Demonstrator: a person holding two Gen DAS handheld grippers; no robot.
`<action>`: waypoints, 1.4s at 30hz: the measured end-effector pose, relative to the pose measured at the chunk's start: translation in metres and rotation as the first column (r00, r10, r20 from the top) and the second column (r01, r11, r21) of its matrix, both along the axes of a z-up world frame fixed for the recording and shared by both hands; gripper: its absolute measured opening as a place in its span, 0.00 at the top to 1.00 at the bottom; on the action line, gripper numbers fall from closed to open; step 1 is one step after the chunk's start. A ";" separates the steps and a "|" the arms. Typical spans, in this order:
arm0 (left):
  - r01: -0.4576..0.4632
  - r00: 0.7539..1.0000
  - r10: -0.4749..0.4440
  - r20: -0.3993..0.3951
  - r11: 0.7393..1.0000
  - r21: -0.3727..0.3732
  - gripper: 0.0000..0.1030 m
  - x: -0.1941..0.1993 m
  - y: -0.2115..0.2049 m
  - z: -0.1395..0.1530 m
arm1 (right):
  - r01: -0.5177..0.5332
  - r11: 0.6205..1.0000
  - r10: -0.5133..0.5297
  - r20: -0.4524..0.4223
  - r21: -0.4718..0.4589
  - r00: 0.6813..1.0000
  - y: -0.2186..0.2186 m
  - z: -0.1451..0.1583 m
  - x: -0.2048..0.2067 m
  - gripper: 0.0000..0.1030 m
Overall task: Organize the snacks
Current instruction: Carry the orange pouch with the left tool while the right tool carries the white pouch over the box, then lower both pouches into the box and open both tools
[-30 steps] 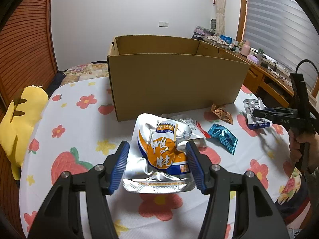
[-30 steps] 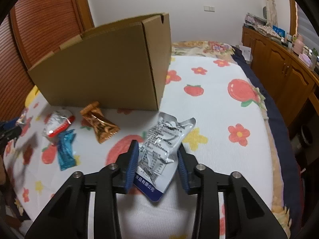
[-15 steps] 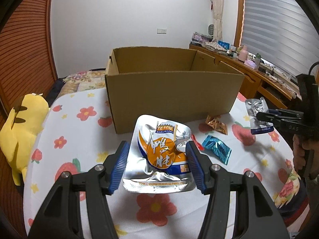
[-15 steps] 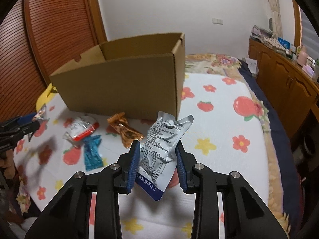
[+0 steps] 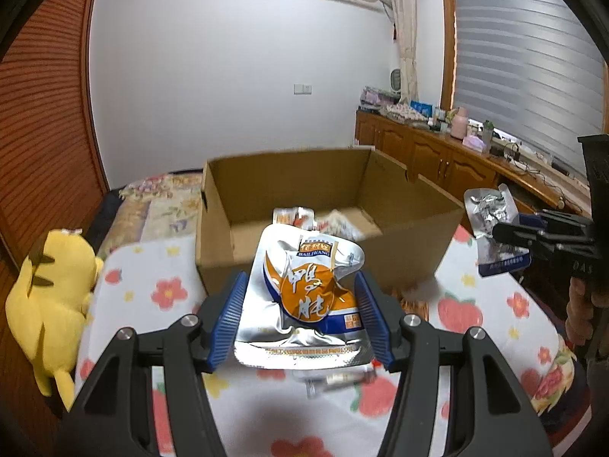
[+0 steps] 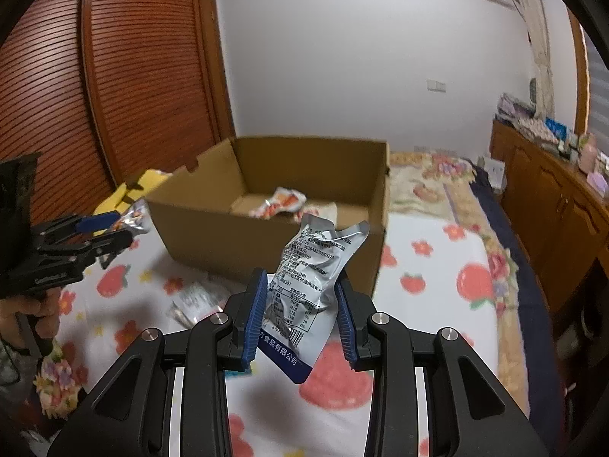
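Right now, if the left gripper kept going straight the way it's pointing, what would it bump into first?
Probably the cardboard box. The left gripper, holding the orange-and-silver packet, points at the box's near wall, so the packet's tip would likely touch that wall first. Depth is hard to judge; it might just clear the rim.

The orange-and-silver foil pouch point(image 5: 308, 297) is glossy, crinkled metallised film with mirror-bright sealed edges. It sits between ribbed blue plastic pads point(image 5: 228, 320) on the left gripper point(image 5: 300, 320), whose black plastic arms look matt and carry small shiny metal screw heads. The grey-and-blue snack packet point(image 6: 308, 289) in the right gripper point(image 6: 298, 323) is smoother film, creased, with a soft sheen. Behind both, the cardboard box point(image 5: 411, 251) is plain brown corrugated board, matt and dry-looking. Under the box lies a printed cotton-like bedsheet point(image 6: 430, 282), finely textured cloth. Left of the box, the yellow plush toy point(image 5: 53, 301) is fuzzy fabric. Behind the box, the slatted wardrobe door point(image 6: 125, 76) is varnished wood.
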State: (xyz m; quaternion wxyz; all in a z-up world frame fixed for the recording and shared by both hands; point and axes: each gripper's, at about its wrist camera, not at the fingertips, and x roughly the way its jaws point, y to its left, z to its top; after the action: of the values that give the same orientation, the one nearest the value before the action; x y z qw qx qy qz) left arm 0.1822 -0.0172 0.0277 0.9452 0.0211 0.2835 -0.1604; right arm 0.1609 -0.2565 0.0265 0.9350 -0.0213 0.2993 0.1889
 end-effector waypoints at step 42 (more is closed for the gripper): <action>-0.033 0.994 0.033 -0.099 0.999 0.009 0.77 0.080 -0.006 -0.007 | 0.030 0.999 -0.024 -0.127 0.045 0.992 0.032 -0.013 0.116 0.58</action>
State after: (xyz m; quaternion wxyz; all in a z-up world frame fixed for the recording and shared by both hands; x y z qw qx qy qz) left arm 0.2626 -0.0231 0.0203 0.9324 0.0119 0.3311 -0.1446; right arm 0.2769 -0.2242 0.0138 0.9169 0.0166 0.3538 0.1839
